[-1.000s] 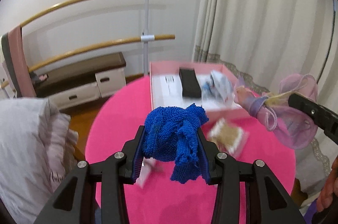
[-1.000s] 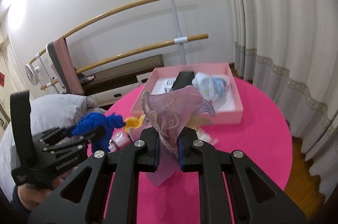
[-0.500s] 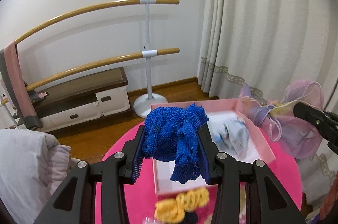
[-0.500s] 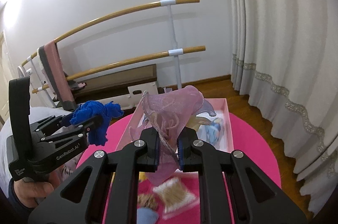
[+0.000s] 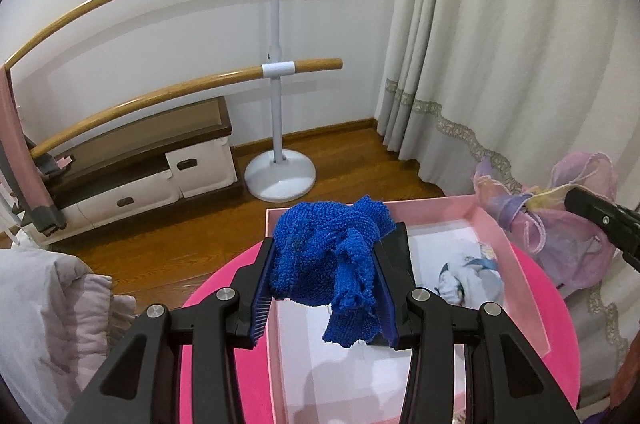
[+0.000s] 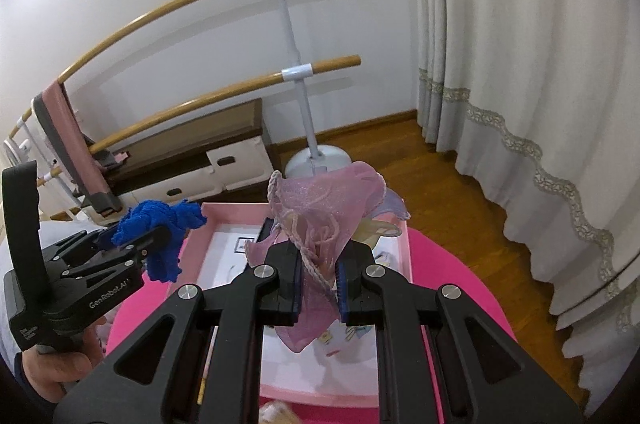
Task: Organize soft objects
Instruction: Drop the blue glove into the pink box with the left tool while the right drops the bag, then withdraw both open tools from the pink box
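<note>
My left gripper [image 5: 325, 276] is shut on a bunched blue knitted cloth [image 5: 328, 256] and hangs over the left part of the pink box [image 5: 524, 288]. My right gripper [image 6: 317, 274] is shut on a sheer pink organza pouch [image 6: 324, 212] with a twisted cord, above the same pink box [image 6: 404, 256]. In the left wrist view the pouch [image 5: 560, 224] shows at the right, over the box's far right corner. The blue cloth [image 6: 160, 232] and the left gripper [image 6: 132, 244] appear at the left of the right wrist view. A pale blue printed cloth [image 5: 472, 276] lies inside the box.
The box sits on a round bright pink table [image 5: 560, 308]. Behind stand a ballet barre [image 5: 276, 72] on a white base, a low cabinet [image 5: 132, 164] and cream curtains [image 5: 500, 44]. A grey padded cover [image 5: 48, 312] lies at the left. A small packet [image 6: 276, 412] lies before the box.
Both grippers have travelled forward with their loads, from above the table's near side to above the pink box. The box now fills the view below them; loose items on the table slid out of sight.
</note>
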A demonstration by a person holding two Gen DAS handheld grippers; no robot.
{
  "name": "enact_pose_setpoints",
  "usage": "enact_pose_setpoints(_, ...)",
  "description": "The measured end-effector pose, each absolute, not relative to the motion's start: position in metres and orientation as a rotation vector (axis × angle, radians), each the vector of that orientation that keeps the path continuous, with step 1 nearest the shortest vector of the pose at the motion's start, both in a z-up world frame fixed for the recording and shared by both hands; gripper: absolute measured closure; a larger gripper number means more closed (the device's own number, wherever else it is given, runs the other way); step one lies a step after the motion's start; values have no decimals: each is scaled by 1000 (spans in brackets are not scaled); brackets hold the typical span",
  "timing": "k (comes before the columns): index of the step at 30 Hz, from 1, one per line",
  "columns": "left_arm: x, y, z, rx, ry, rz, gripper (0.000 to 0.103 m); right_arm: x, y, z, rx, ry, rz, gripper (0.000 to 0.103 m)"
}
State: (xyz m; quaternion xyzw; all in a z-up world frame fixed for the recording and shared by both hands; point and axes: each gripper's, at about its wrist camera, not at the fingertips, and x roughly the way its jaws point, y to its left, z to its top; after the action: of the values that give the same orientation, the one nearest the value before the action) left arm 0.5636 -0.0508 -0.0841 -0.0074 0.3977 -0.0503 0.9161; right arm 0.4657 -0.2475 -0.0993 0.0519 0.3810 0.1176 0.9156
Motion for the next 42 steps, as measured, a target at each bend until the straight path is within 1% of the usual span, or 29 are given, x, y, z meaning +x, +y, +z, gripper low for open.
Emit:
enact_pose_setpoints(6, 594, -52, -97, -12, 847, -107, 62, 492, -247, -111, 96, 828, 221, 91)
enact_pose_setpoints(12, 628, -60, -111, 9, 888, -108, 61, 514, -243, -134, 93, 895, 211, 91)
enact_pose_setpoints(13, 632, -62, -113, 13, 894, -103, 59, 515, -244, -138, 95, 902, 209, 91)
enact_pose_setpoints(16, 646, -69, -121, 27, 912, -95, 56, 525, -242, -152, 102, 935, 206, 90)
enact_pose_setpoints(18, 653, -74, -127, 37, 927, -96, 49, 527, -242, -157, 109, 938, 201, 84)
enact_pose_setpoints(19, 655, -75, -128, 40, 927, -92, 41, 528, -243, -160, 111, 939, 196, 76)
enact_pose_setpoints(20, 655, -77, -128, 43, 921, -83, 31, 529, -242, -163, 116, 947, 196, 62)
enact_pose_setpoints(21, 656, -77, -128, 45, 911, -78, 26, 528, -243, -165, 120, 952, 203, 53)
enact_pose_setpoints(22, 653, -78, -128, 47, 903, -76, 15, 526, -244, -167, 124, 947, 203, 34)
enact_pose_setpoints(23, 650, -78, -127, 54, 890, -68, 9, 524, -245, -167, 128, 941, 202, 21)
enact_pose_setpoints(24, 645, -79, -126, 60, 877, -61, 8, 521, -247, -167, 138, 933, 204, 15)
enact_pose_setpoints(26, 638, -82, -123, 69, 854, -54, 7, 515, -253, -165, 172, 918, 205, 1)
enact_pose_setpoints(27, 634, -83, -123, 70, 848, -54, 7, 512, -255, -163, 181, 912, 205, 0)
enact_pose_setpoints(34, 589, -88, -103, 50, 772, -36, 5, 471, -267, -130, 220, 813, 205, 0)
enact_pose_setpoints(36, 567, -85, -98, 56, 738, -34, 5, 456, -269, -119, 223, 782, 207, 0)
enact_pose_setpoints(39, 529, -87, -89, 56, 686, -33, 1, 423, -267, -98, 209, 727, 207, 0)
enact_pose_setpoints(42, 489, -86, -80, 42, 634, -44, 1, 393, -265, -85, 207, 680, 202, 0)
